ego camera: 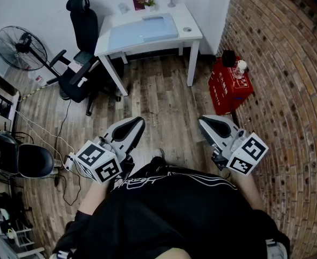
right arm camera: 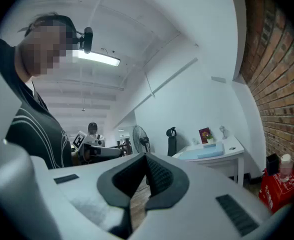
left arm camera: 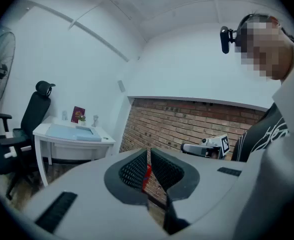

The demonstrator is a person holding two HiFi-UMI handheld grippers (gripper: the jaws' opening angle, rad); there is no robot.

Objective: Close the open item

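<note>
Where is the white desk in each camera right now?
Head view: white desk top centre, against the far wall.
Left gripper view: desk left of middle, beyond the jaws.
Right gripper view: desk right of middle.
Shared landmark: black office chair beside the desk.

Dull, grainy wood planks make up the floor [ego camera: 158, 99] ahead of the matt grey plastic left tongs [ego camera: 137, 122] and right tongs [ego camera: 204, 121]. A rough brick wall [ego camera: 288, 63] stands right of the right tongs, a red plastic crate [ego camera: 229, 85] against it; beyond, a smooth white surface [ego camera: 188, 21].
</note>
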